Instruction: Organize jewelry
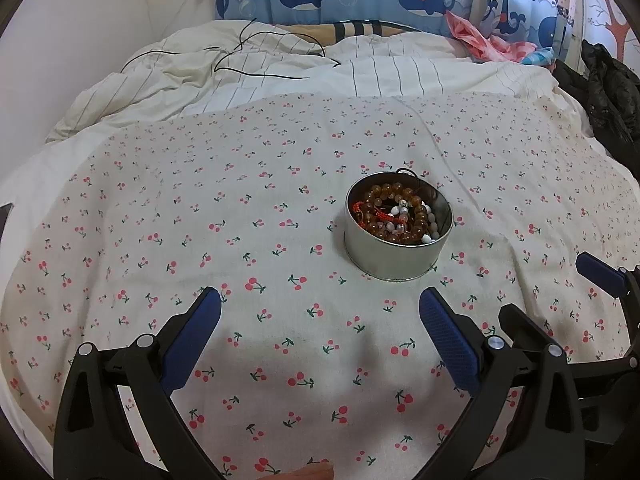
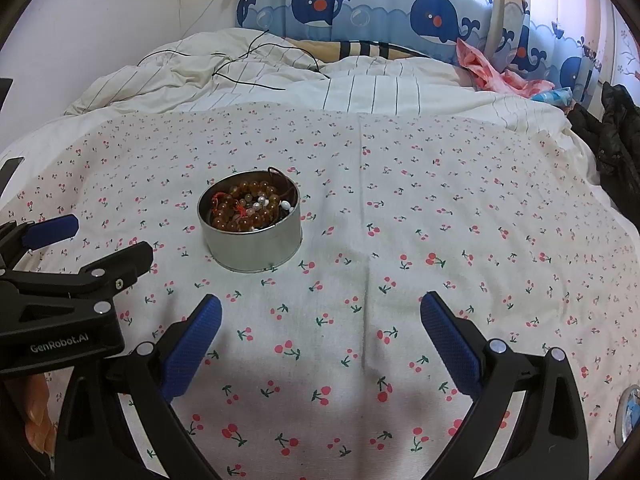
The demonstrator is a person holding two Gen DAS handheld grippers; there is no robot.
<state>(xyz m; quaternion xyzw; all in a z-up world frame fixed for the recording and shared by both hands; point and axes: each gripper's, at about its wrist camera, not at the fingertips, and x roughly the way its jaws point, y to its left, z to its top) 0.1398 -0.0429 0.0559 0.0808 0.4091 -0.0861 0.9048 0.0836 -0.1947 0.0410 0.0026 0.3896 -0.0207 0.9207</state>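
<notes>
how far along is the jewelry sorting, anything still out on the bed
Done: the jewelry in view, amber bead bracelets with red cord and white beads, sits piled in the round metal tin on the cherry-print sheet. No loose pieces show on the sheet.
In hand: nothing; the left gripper and right gripper are open and short of the tin.
Left: the tin has no lid on.

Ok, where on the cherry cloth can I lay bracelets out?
Bare cloth left of the tin, and more right of it toward the black jacket. Also between the tin and both open grippers. The tin itself is crowded with beads.
</notes>
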